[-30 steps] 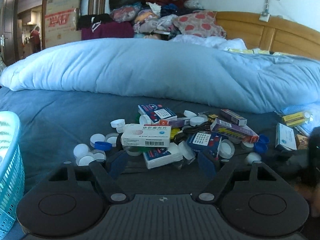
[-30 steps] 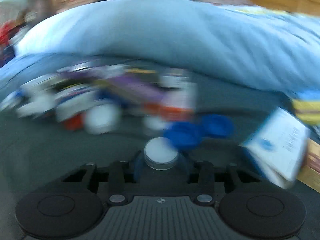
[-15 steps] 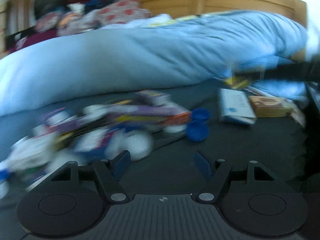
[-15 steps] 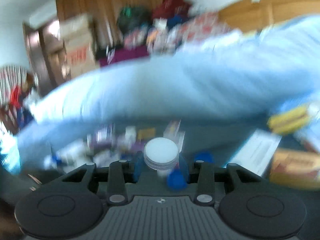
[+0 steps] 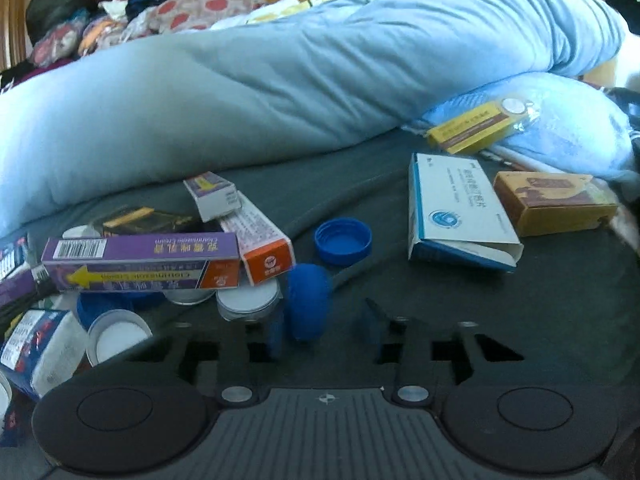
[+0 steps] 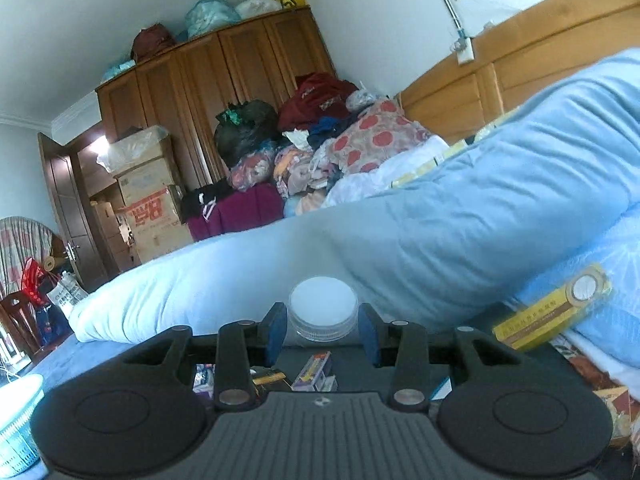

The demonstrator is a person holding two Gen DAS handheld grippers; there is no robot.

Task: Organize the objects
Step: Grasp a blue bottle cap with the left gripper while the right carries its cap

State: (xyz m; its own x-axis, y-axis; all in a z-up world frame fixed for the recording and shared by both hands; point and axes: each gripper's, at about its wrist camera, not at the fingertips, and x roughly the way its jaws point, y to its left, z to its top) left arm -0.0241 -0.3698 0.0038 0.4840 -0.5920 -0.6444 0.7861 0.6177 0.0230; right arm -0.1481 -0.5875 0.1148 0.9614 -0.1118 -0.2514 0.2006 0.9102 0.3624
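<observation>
My right gripper is shut on a white bottle cap and holds it up above the bed. My left gripper is open, low over the dark bedsheet. A blue cap on its edge stands between its fingers, against the left one. Another blue cap lies open side up just beyond. A purple box, an orange-ended box and white caps are piled at the left. A white-blue box and a brown-yellow box lie at the right.
A rolled light-blue duvet runs across the bed behind the pile. A yellow box lies on a blue pillow at the right. A turquoise basket sits at the far left of the right wrist view. A wardrobe and heaped clothes stand behind.
My left gripper swung right and came down at the blue caps. My right gripper lifted and tilted up with the white cap still held.
</observation>
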